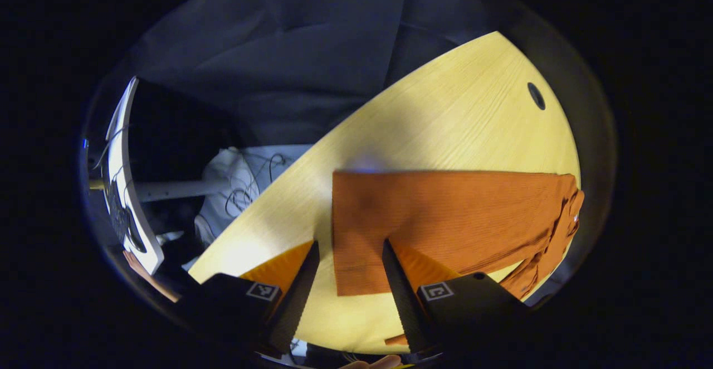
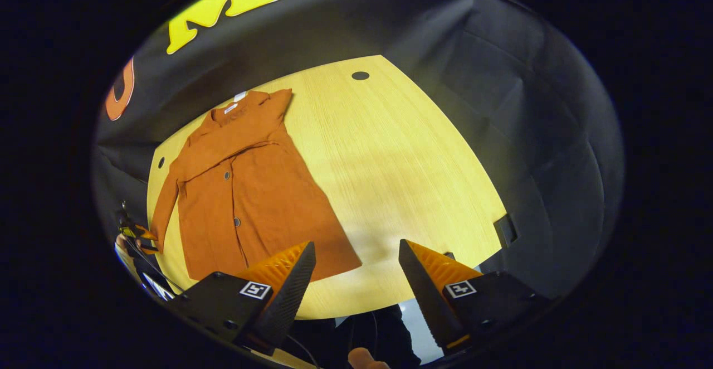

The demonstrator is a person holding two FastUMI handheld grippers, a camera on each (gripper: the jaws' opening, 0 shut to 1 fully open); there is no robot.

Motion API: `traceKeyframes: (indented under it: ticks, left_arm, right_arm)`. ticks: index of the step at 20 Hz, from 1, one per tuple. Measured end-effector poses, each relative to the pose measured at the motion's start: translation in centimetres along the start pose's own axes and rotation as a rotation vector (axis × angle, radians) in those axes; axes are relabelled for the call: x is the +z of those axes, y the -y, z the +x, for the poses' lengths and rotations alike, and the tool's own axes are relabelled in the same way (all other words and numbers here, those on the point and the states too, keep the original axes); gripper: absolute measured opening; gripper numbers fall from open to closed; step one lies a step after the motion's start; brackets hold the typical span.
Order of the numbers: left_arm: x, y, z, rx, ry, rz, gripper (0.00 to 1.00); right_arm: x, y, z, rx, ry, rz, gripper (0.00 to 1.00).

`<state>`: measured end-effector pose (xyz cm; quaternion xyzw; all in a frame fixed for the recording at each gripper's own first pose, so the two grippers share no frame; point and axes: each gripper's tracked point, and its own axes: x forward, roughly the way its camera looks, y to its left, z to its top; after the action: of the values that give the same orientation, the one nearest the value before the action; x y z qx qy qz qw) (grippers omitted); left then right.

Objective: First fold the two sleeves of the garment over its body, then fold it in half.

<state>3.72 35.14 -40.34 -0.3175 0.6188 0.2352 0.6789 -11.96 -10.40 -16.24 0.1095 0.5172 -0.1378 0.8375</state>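
An orange button-front garment (image 2: 250, 190) lies flat on the left half of the yellow wooden table (image 2: 401, 163), collar at the far end. One sleeve (image 2: 234, 146) lies folded across the chest. The other sleeve (image 2: 164, 202) runs down the garment's left edge. My right gripper (image 2: 356, 268) hangs open over the near table edge, just right of the hem corner, holding nothing. In the left gripper view the garment (image 1: 445, 218) lies sideways, hem to the left. Its loose sleeve (image 1: 535, 268) trails toward my open left gripper (image 1: 351, 268), and the cuff end lies behind one finger (image 1: 404, 291).
The table has a round cable hole (image 2: 360, 75) at its far edge and another (image 2: 161, 163) at its left edge. A small black box (image 2: 505, 229) sits at the right edge. Beyond the table in the left gripper view stand a white panel (image 1: 125, 190) and white cloth with cables (image 1: 245, 185).
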Motion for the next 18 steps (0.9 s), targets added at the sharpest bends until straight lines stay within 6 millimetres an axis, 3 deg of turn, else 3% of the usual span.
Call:
traceKeyframes:
  ticks: [11, 13, 15, 16, 18]
  left_arm:
    - [0.1, 0.1, -0.2, -0.004, -0.037, 0.025, 0.78]
    - [0.0, 0.2, -0.2, -0.006, -0.042, 0.027, 0.83]
    - [-0.5, 0.6, -0.1, -0.018, -0.063, 0.011, 0.73]
    - [-0.8, 0.8, -0.2, -0.025, -0.067, 0.005, 0.5]
    - [-0.8, 1.2, -0.2, -0.047, -0.06, -0.001, 0.36]
  right_arm:
    - [-0.3, -0.3, 0.0, 0.118, -0.031, 0.025, 0.96]
    - [0.0, -0.2, 0.2, 0.135, -0.022, 0.034, 0.97]
    - [-0.1, 0.6, 0.7, 0.139, -0.034, 0.056, 0.97]
    - [-0.2, 1.1, 1.0, 0.134, -0.037, 0.066, 0.97]
    - [-0.4, 2.0, 1.4, 0.118, -0.046, 0.07, 0.97]
